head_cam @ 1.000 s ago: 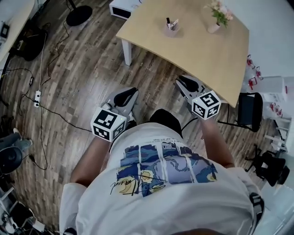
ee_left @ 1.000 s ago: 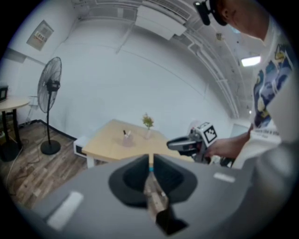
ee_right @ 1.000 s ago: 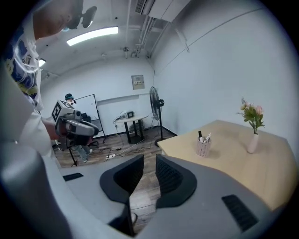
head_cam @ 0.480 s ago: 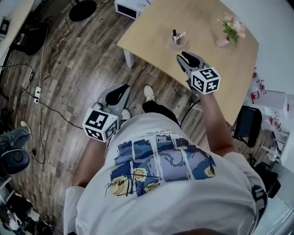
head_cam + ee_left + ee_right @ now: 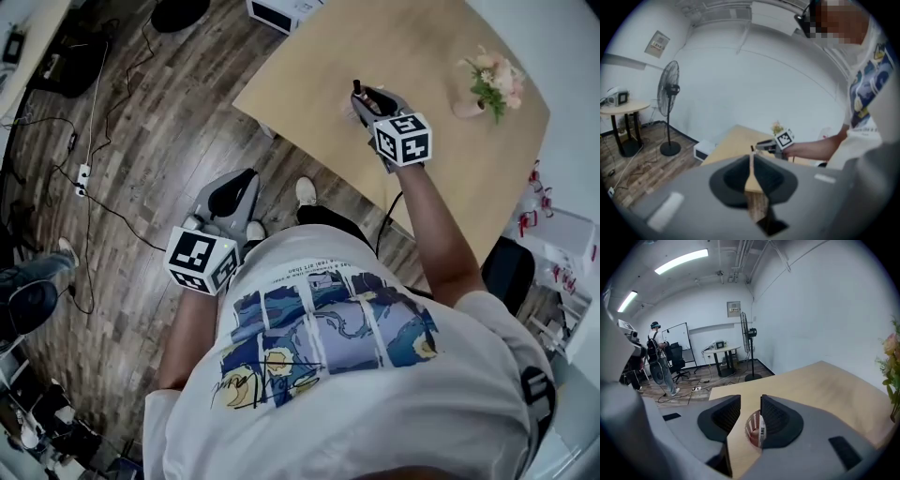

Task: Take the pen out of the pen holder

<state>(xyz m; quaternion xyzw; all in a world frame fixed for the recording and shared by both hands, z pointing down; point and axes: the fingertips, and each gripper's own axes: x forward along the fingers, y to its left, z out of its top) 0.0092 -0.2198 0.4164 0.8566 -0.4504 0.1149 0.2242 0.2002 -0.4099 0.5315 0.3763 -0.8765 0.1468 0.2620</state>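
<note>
The pinkish pen holder (image 5: 753, 428) stands on the wooden table (image 5: 309, 66) and shows low in the gap of my right gripper (image 5: 750, 403). That gripper's jaws are opening, and the pads touch nothing. In the head view my right gripper (image 5: 364, 95) hangs over the holder and covers most of it. Only a dark pen tip (image 5: 356, 86) sticks out at its far side. My left gripper (image 5: 232, 194) is off the table, over the wooden floor, with its jaws together and nothing in them. From the left gripper view the right gripper (image 5: 774, 144) reaches over the table.
A small vase of flowers (image 5: 489, 82) stands on the table to the right of the holder. A white box (image 5: 281, 11) sits on the floor beyond the table's corner. Cables and a power strip (image 5: 84, 176) lie at left, a dark chair (image 5: 511, 267) at right, a standing fan (image 5: 668, 89) behind.
The right gripper has travelled forward from near the body, over the table, up to the pen holder. The left gripper and the person have also moved toward the table.
</note>
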